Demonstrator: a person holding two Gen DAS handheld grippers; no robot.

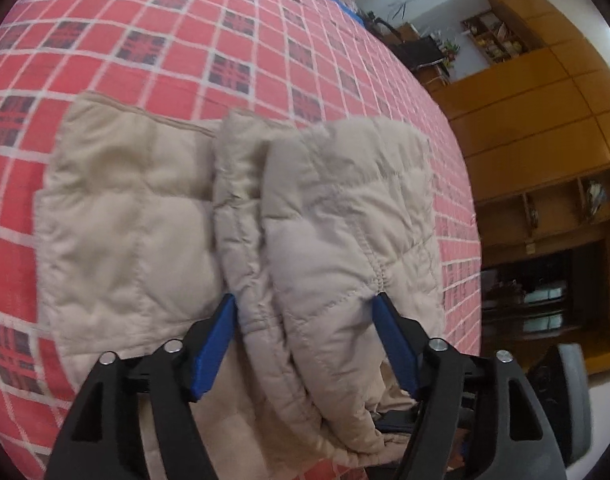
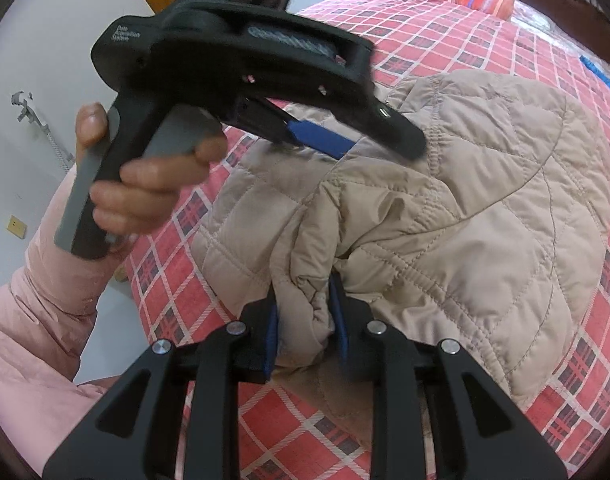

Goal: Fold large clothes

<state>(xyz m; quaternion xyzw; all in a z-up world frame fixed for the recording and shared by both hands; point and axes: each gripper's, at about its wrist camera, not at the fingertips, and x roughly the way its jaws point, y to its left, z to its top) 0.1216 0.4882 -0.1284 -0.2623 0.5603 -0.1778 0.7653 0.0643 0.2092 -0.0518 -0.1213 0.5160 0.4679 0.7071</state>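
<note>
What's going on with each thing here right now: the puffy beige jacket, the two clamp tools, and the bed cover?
Beige quilted jacket: partly folded, bunched, lying on the bed, gripped by both tools.
Left gripper: jaws wide, fabric bunched between them; a firm clamp can't be confirmed.
Right gripper: jaws narrow, pinching a fold of jacket.
Hand: wrapped around the left tool's handle.
Red plaid bedspread: spread flat under the jacket.

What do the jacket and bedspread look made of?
Jacket: looks like thin woven synthetic shell over padding, matte beige; quilted stitch lines and puffy panels suggest it. Bedspread: seemingly woven cotton-like cloth, matte; red checks with white lines, fibre uncertain.
</note>
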